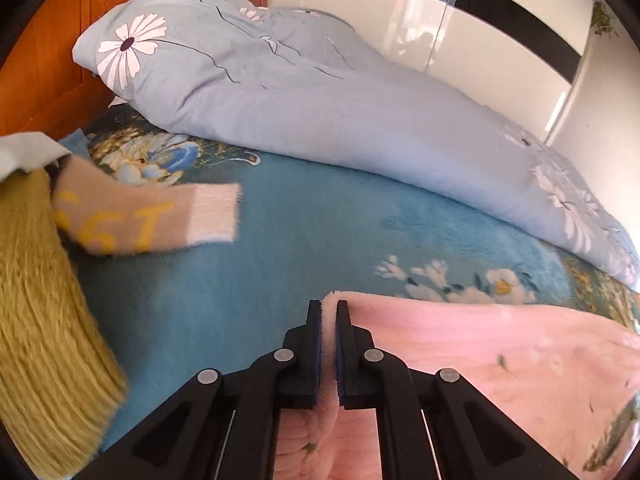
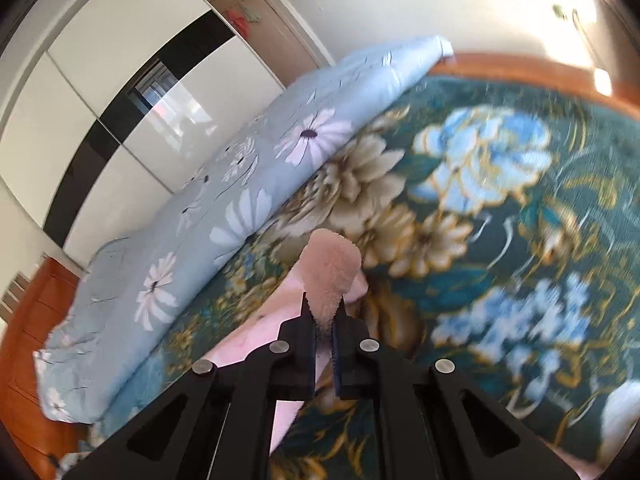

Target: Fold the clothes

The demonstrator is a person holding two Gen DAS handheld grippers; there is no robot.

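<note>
Because the left claw (image 1: 329,312) and right claw (image 2: 323,312) each pinch only a thin edge of the plush pink fleece garment (image 1: 500,356), which lies partly on the bed's velvety floral blanket (image 1: 280,240), the slippery pile could slide free, or the fold could sag unevenly.

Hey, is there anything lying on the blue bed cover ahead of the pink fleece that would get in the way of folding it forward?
Nothing visible does. The left gripper grips the pink fleece, and the blue bed cover ahead is bare. The beige sleeve lies off left; the quilt lies farther back.
</note>
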